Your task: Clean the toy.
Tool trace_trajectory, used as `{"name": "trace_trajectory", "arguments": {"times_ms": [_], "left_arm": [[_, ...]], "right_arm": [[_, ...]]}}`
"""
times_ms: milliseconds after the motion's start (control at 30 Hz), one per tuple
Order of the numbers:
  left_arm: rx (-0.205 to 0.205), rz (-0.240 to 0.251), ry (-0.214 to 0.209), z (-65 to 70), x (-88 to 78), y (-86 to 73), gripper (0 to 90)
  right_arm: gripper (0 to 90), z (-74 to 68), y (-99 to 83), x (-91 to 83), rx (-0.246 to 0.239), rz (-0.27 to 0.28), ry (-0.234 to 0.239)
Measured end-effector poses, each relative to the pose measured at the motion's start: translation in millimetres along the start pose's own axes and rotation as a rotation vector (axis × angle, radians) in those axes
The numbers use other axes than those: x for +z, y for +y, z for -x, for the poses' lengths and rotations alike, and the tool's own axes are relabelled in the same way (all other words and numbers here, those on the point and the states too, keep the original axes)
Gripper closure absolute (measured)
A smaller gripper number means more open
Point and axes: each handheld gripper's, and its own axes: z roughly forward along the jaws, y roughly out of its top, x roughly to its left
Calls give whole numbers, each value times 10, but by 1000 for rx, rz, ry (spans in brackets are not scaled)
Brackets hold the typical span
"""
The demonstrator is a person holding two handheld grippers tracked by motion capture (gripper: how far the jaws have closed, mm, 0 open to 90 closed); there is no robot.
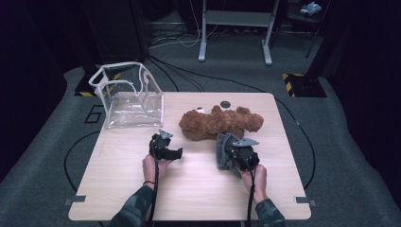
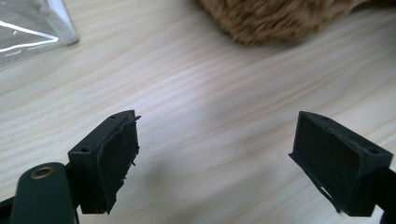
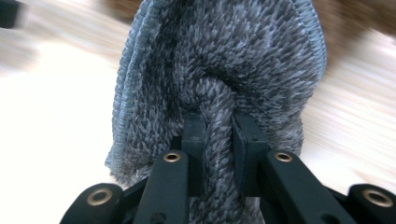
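Two grippers over the table [image 1: 118,189], each doing a diff job. Right gripper [image 3: 218,128] is clamped on a fold of the grey towel [image 3: 224,60]: jaws narrow, a ridge of pile bunched between them, rest of the cloth hanging ahead in layered folds. In high view the right gripper [image 1: 231,150] holds the towel [image 1: 221,153] at the table's mid-right, just in front of the brown plush bear [image 1: 220,124], which lies on its side. The pinch on a doubled fold prob. keeps the layers together so the cloth stays a compact bundle rather than opening out.

Left gripper [image 2: 217,154] has jaws wide, nothing between them, bare wood below; the bear [image 2: 280,18] sits ahead at top, corner of the clear bag [image 2: 28,32] at upper left. In high view the left gripper [image 1: 166,147] sits low, btwn bag and bear. The clear bag [image 1: 127,97] stands open-topped at far left, well apart from the towel; likely the destination, mouth up for loading.
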Motion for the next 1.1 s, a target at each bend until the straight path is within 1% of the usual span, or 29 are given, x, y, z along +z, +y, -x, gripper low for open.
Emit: {"name": "trace_trajectory", "arguments": {"times_ms": [33,67,100,133,167,200,233,267,300,333,367,400,433,467,500,533,567,600,633,667,700,767,833,867,900,933,1000,1067,1100], "left_arm": [[0,-21,-4,-36,9,-19,135],[-1,-24,-3,-58,7,-31,128],[-1,-24,-3,-58,7,-31,125],[-5,-21,7,-76,3,-49,125],[1,-20,15,-86,1,-62,128],[-1,-17,22,-96,4,-79,128],[-5,-20,24,-110,11,-104,128],[-2,-26,28,-130,23,-137,127],[-2,-26,28,-130,23,-137,126],[-1,-10,29,-152,25,-150,126],[5,4,30,-176,28,-162,127],[5,4,30,-176,28,-162,126],[0,7,24,-197,29,-170,126],[2,9,25,-206,26,-177,126],[2,14,23,-210,28,-182,125],[-8,22,19,-221,32,-195,125],[-10,23,16,-228,31,-200,121],[-23,45,17,-220,39,-214,121],[-13,45,15,-223,35,-220,121],[-20,50,17,-217,38,-220,122],[-19,49,16,-219,38,-220,122],[-12,45,15,-222,35,-221,123],[-13,46,14,-222,35,-221,123],[-13,46,15,-221,35,-221,123],[-13,46,14,-221,35,-221,123],[-12,46,14,-222,35,-221,123],[-11,47,17,-220,35,-222,123],[-6,45,19,-220,32,-221,123],[-8,50,22,-212,33,-223,123]], "right_arm": [[771,-95,40,10,-23,10,34],[771,-159,75,19,-46,13,45],[771,-159,75,19,-46,13,45],[771,-225,110,24,-64,22,63],[771,-318,162,31,-76,31,81],[771,-367,198,35,-105,36,87],[770,-432,253,46,-133,42,95],[769,-550,402,77,-155,64,97],[769,-550,402,77,-155,64,97],[768,-578,461,84,-161,66,92],[767,-619,629,113,-156,91,77],[767,-619,629,113,-156,91,77],[765,-627,717,133,-150,100,69],[763,-621,835,170,-136,107,48],[761,-599,901,201,-123,109,37],[761,-585,931,218,-118,107,26],[760,-542,1014,287,-86,111,2],[760,-542,1014,287,-86,111,2],[759,-528,1042,323,-82,104,-4],[759,-528,1056,355,-86,101,-14],[759,-538,1060,386,-82,96,-10],[761,-577,1023,462,-72,66,20],[762,-606,963,518,-83,43,43],[763,-644,884,567,-83,-2,60],[763,-644,884,567,-83,-2,60],[763,-669,773,649,-97,-60,83],[763,-670,699,692,-86,-99,104],[763,-669,668,686,-77,-100,109],[762,-653,663,626,-77,-77,119]]}}
